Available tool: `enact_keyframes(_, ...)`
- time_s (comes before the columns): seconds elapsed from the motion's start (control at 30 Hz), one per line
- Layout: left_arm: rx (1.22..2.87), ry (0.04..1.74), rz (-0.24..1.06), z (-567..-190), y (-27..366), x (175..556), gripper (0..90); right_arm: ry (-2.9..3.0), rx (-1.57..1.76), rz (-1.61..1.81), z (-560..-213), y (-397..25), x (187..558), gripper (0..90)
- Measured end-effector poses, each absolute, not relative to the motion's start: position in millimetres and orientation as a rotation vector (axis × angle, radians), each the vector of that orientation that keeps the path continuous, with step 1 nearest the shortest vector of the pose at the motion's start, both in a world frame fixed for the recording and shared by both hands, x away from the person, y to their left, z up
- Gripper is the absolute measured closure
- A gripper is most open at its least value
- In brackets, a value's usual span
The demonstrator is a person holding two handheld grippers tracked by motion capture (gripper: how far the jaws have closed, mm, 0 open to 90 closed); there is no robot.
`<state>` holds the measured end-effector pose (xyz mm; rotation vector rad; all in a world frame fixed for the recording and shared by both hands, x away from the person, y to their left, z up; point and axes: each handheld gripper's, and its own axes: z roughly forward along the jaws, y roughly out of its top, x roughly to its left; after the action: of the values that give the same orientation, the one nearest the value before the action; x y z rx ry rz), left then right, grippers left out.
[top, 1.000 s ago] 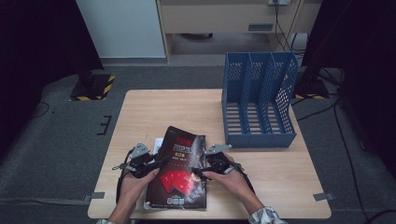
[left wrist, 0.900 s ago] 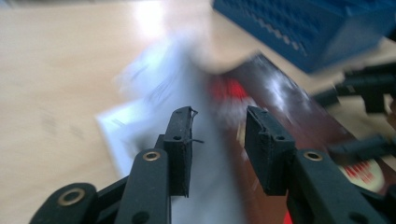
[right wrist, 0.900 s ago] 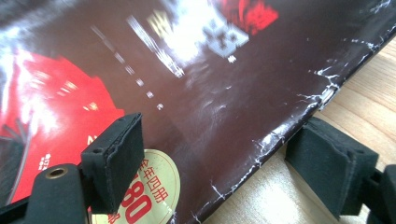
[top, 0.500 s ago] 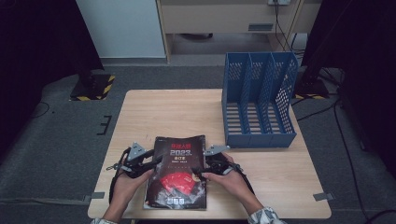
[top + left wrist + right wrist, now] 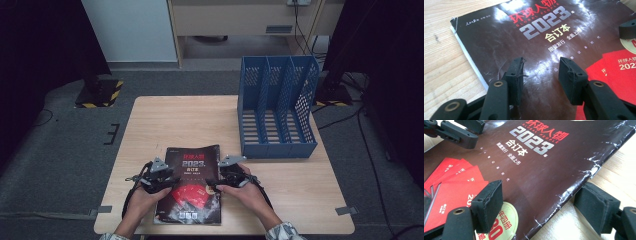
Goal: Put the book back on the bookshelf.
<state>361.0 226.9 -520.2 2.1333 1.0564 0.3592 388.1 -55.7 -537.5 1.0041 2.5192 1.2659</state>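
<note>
Dark magazine (image 5: 191,186) lies lengthwise, title pointing away; both grippers (image 5: 159,176) (image 5: 226,177) spread.

A dark, glossy magazine (image 5: 190,187) with red print and "2023" on its cover lies flat and closed, face up. It sits near the table's (image 5: 170,120) front edge, its cover creased and cracked white along the edges.

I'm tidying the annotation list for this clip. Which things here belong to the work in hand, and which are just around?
In the job:
- magazine, flat on the table
- left gripper, jaws open over the cover
- right gripper, jaws open astride the magazine's edge

Just around:
- blue file rack, standing apart from the magazine, possibly where it goes
- yellow-and-black striped base on the floor
</note>
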Motion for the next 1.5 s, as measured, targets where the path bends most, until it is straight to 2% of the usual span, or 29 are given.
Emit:
enact_keyframes(0.37, 2.151, 1.039, 0.367, -522.2, 223.9, 360.3, 53.6, 2.516, 1.081, 1.342, -537.7, -54.4, 388.7, 23.5)
enact_keyframes(0.53, 2.155, 1.032, 0.374, -522.6, 222.2, 362.1, 55.2, 2.527, 1.055, 1.354, -535.6, -51.3, 387.6, 31.4)
enact_keyframes(0.7, 2.145, 1.035, 0.378, -523.6, 222.0, 362.7, 55.9, 2.528, 1.015, 1.379, -521.3, -47.7, 387.0, 34.5)
enact_keyframes(1.3, 2.133, 1.008, 0.391, -526.0, 221.9, 364.2, 57.7, 2.655, 0.97, 1.239, -515.6, -14.8, 398.5, 23.9)
enact_keyframes(1.37, 2.129, 1.011, 0.384, -526.0, 222.3, 364.7, 56.9, 2.657, 0.976, 1.183, -515.1, -5.7, 398.9, 30.0)
enact_keyframes(1.4, 2.129, 1.011, 0.384, -526.0, 222.3, 364.7, 55.3, 2.657, 0.976, 1.183, -515.1, -5.7, 398.9, 30.0)
enact_keyframes(1.43, 2.13, 1.012, 0.365, -525.2, 223.1, 366.4, 53.2, 2.631, 0.982, 1.18, -515.8, -4.9, 400.2, 39.1)
enact_keyframes(1.47, 2.129, 1.017, 0.351, -524.6, 224.6, 368.4, 51.5, 2.623, 0.99, 1.181, -516.1, -5.8, 401.7, 42.7)
enact_keyframes(1.5, 2.132, 1.023, 0.354, -523.6, 226.9, 370.5, 46.1, 2.61, 1.019, 1.187, -516.4, -7.1, 403.7, 48.3)
